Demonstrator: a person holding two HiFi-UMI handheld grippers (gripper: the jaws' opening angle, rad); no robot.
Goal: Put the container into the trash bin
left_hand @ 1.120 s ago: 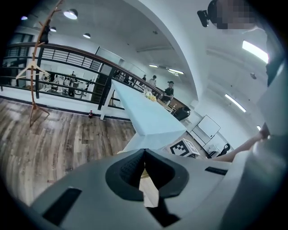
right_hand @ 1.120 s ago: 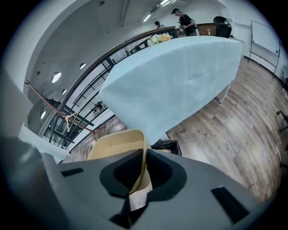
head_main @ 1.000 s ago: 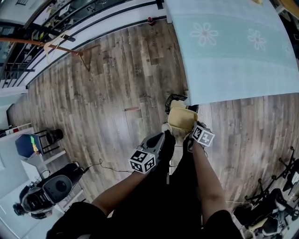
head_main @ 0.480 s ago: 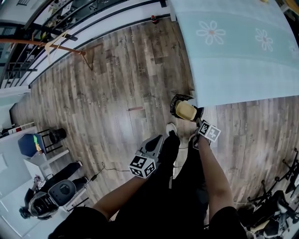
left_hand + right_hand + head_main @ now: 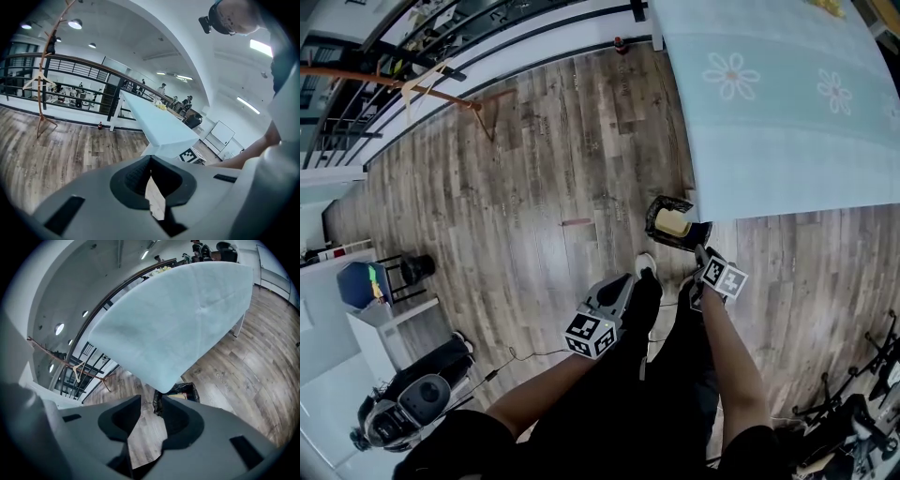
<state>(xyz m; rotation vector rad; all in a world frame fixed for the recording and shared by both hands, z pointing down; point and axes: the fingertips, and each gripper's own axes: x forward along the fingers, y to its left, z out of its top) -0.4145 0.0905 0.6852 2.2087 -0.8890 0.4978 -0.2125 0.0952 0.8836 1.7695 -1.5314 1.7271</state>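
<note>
The black-lined trash bin [image 5: 658, 209] stands on the wood floor at the corner of the cloth-covered table [image 5: 787, 94]. The tan container [image 5: 672, 225] lies inside it. My right gripper [image 5: 701, 262] hangs just short of the bin, its jaws opening with nothing between them. In the right gripper view the bin [image 5: 180, 390] and a sliver of the container [image 5: 184, 396] show past the open right gripper [image 5: 149, 401]. My left gripper [image 5: 617, 292] is held over the person's legs, away from the bin. In its own view the left gripper [image 5: 151, 160] has its tips together and holds nothing.
The table's pale blue cloth [image 5: 178, 319] overhangs the bin. A wooden coat stand [image 5: 441, 89] and a railing run along the far wall, with a bottle [image 5: 622, 44] by a table leg. A stool [image 5: 412, 272] and a round machine [image 5: 403, 403] sit at the lower left.
A second ago the right gripper held the tan container above the bin. The container has since dropped into the bin and the right jaws have parted. The left gripper stayed put.
</note>
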